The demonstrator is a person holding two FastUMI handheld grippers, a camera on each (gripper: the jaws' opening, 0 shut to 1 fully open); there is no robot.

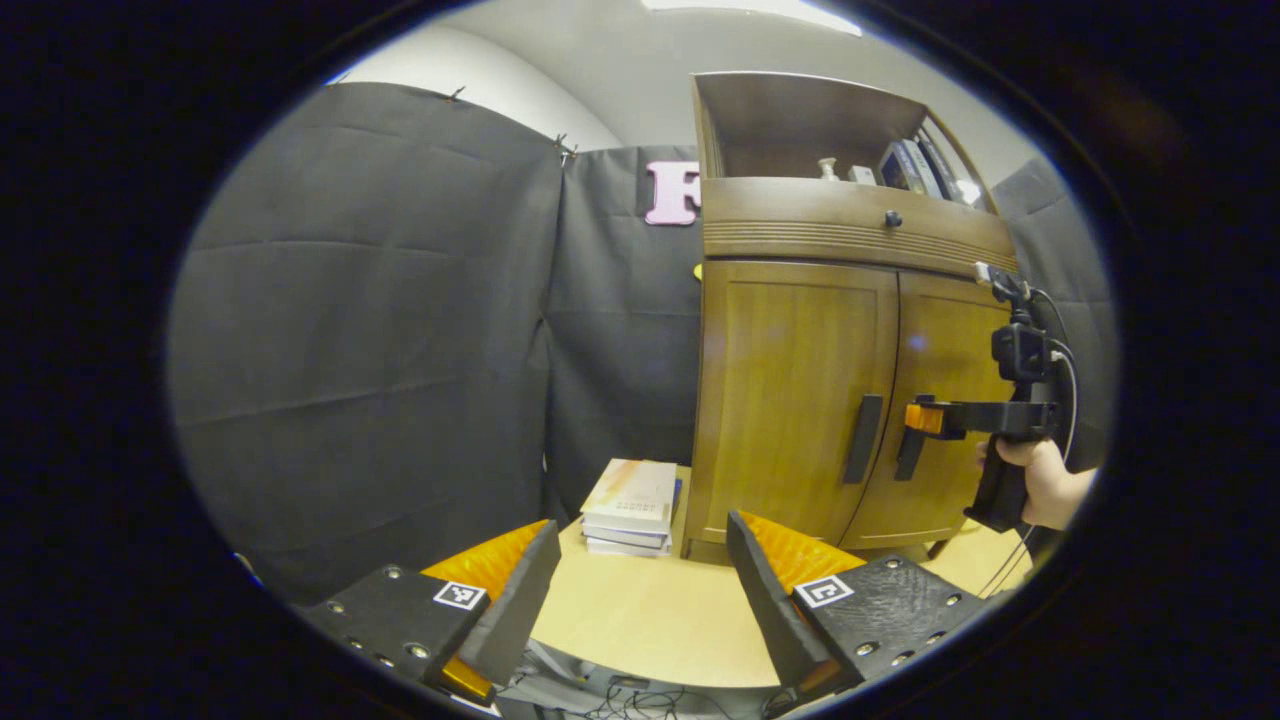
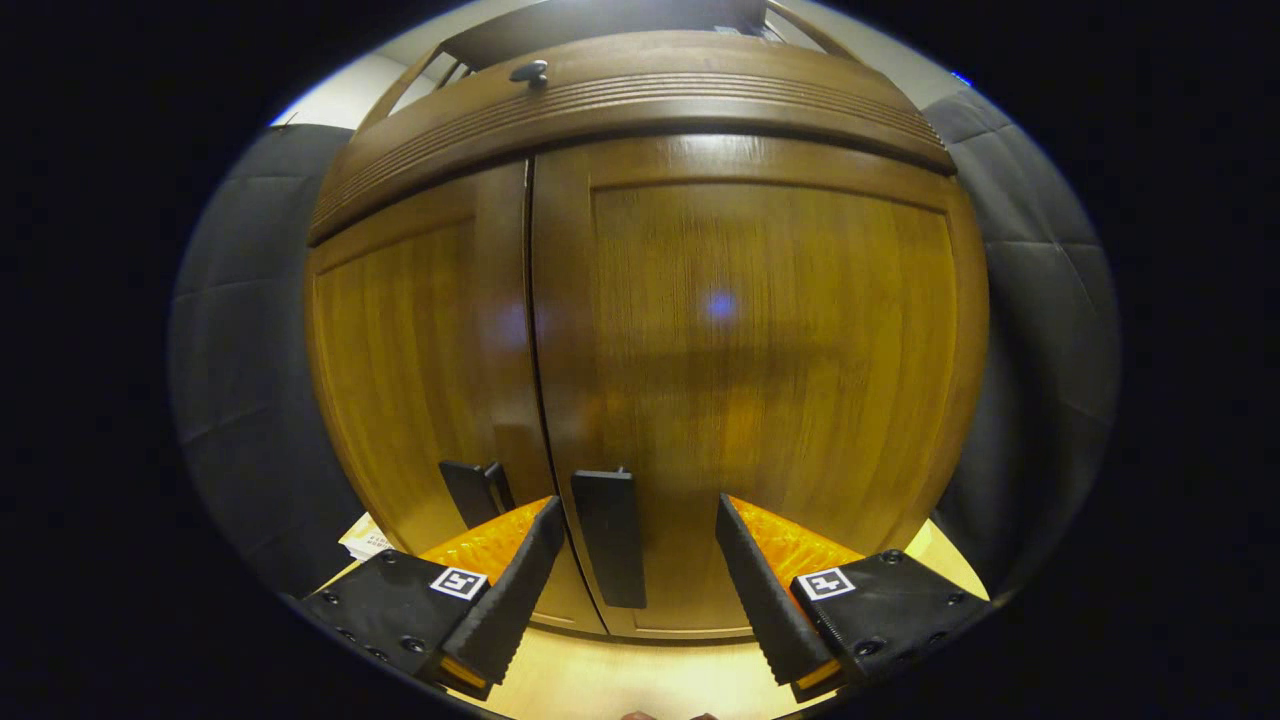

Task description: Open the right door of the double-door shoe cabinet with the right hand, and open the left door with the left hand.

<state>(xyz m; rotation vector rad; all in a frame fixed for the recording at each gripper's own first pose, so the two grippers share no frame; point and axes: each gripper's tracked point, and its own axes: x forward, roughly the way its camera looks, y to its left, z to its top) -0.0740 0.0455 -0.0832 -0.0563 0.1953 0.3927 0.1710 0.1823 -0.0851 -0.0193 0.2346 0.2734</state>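
Straddling the right door handle [image 2: 608, 535], right tool [image 2: 632, 545] open.

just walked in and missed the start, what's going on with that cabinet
A person is working a gripper in each hand at a wooden shoe cabinet on a table. The right gripper is open, its fingers straddling the right door's handle, not yet closed on it. The left gripper hangs back, open, aimed toward the cabinet. Both doors look shut. A stack of books lies beside the cabinet.
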